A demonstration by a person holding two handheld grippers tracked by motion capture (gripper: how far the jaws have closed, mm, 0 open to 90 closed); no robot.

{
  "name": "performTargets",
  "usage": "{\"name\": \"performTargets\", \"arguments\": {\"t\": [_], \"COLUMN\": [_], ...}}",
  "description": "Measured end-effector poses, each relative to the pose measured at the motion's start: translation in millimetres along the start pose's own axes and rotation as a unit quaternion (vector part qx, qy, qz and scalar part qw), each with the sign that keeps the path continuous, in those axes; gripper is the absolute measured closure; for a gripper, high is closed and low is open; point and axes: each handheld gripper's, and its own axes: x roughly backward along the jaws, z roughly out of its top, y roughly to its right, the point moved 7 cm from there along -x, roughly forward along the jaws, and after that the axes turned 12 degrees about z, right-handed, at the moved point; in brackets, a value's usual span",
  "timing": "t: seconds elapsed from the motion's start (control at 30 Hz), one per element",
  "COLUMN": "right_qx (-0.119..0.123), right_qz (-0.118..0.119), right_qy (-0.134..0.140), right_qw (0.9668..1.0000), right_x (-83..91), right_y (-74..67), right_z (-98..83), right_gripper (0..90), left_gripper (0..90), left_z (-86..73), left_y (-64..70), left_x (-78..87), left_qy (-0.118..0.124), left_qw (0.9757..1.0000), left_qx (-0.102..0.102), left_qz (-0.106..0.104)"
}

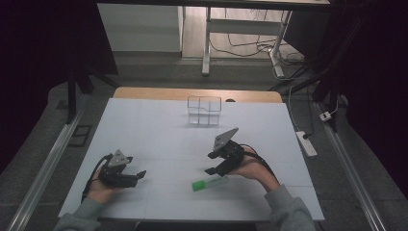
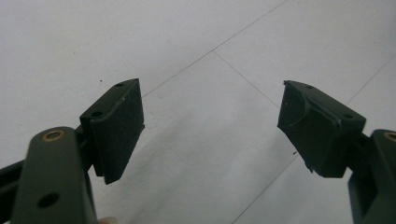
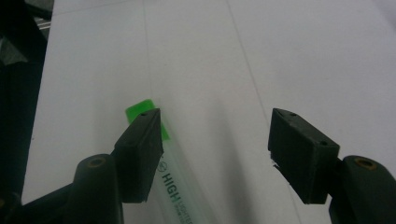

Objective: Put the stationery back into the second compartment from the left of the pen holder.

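Note:
A highlighter (image 1: 210, 183) with a green cap and a clear barrel lies flat on the white table, near the front and right of centre. My right gripper (image 1: 210, 164) hovers just above and behind it, jaws wide apart. In the right gripper view the highlighter (image 3: 171, 179) runs partly beneath the left jaw, its green cap poking out past the fingertip, and the pads of my right gripper (image 3: 215, 135) do not press on it. My left gripper (image 1: 140, 175) rests low at the front left, pointing right. In its own view the left gripper (image 2: 210, 112) is open over bare table.
A clear plastic compartment box (image 1: 204, 110) stands at the far middle of the white table top (image 1: 159, 134). A power strip (image 1: 306, 143) lies on the floor to the right. Metal rails run along both sides of the table.

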Motion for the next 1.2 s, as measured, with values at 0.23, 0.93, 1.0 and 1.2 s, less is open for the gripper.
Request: {"name": "performTargets", "arguments": {"t": [0.23,0.93,1.0,1.2], "right_qx": [0.017,0.052,0.052,0.054], "right_qz": [0.015,0.045,0.046,0.049], "right_qy": [-0.026,-0.095,-0.1,-0.109], "right_qw": [0.9994,0.9931,0.9926,0.9914], "right_x": [-12.2,-45.7,-47.1,-51.3], "right_y": [-9.5,-20.4,-20.1,-21.3], "right_z": [0.8,-6.8,-8.1,-10.1], "right_gripper": [33.8,28.7,28.9,31.5], "left_gripper": [22.5,22.4,22.4,22.4], "left_z": [0.2,0.2,0.2,0.0], "left_y": [0.1,0.9,1.0,1.2], "left_x": [0.5,0.5,0.5,0.9], "left_qy": [0.001,0.0,0.0,0.0], "left_qw": [1.0,1.0,1.0,1.0], "left_qx": [0.0,-0.003,-0.003,-0.003], "left_qz": [0.001,0.0,0.0,0.0]}}
